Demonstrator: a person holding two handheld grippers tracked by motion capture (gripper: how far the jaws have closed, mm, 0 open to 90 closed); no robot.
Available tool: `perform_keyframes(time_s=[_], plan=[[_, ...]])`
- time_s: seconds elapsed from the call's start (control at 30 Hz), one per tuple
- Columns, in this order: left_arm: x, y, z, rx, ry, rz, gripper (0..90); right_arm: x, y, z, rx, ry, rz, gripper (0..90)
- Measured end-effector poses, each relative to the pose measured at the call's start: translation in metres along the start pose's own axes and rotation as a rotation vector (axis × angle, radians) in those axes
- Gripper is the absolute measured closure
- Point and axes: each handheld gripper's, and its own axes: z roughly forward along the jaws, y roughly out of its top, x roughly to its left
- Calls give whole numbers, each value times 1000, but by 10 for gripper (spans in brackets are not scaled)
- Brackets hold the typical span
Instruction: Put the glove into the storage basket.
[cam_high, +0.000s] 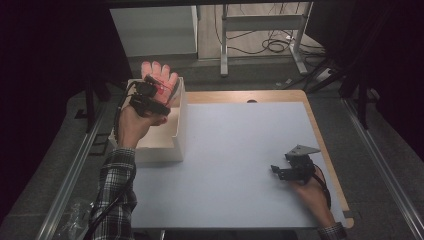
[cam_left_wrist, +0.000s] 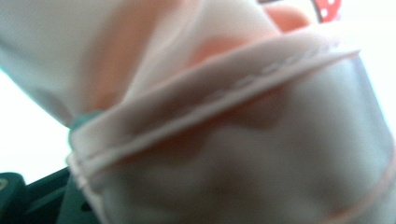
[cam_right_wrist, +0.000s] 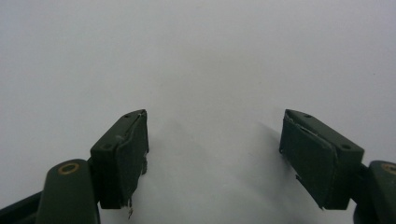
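- High view: the left hand-held gripper (cam_high: 159, 92) is raised over the open white rectangular cardboard box (cam_high: 180, 131) at the far left of the pale grey tabletop (cam_high: 240, 150).
- A pink fabric glove with its fingers pointing up (cam_high: 161, 76) hangs at this gripper's tip, above the box's far end.
- Left gripper view: blurred pale pink cloth with a stitched hem (cam_left_wrist: 224, 98) lies right against the lens, and the jaws are clamped on it.
- High view: the right hand-held gripper (cam_high: 278, 171) rests low on the tabletop at the near right, well apart from the box, held by the person's right hand (cam_high: 310, 192).
- Right gripper view: its two black jaws stand wide apart over bare tabletop, with nothing between them.
- A plaid sleeve (cam_high: 117, 195) covers the left forearm.
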Motion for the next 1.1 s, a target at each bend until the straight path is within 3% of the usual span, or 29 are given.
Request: perform_keyframes(time_s=[0.27, 0.57, 0.77, 1.1], plan=[[10, -9, 20, -4, 16, -23, 392, 0, 0, 0, 0, 0, -1, 242], [15, -21, 55, -9, 10, -40, 385, 0, 0, 0, 0, 0, 0, 241], [16, -25, 74, 31, 12, -37, 380, 0, 0, 0, 0, 0, 0, 242], [15, -26, 92, 93, 15, -39, 373, 0, 0, 0, 0, 0, 0, 242]])
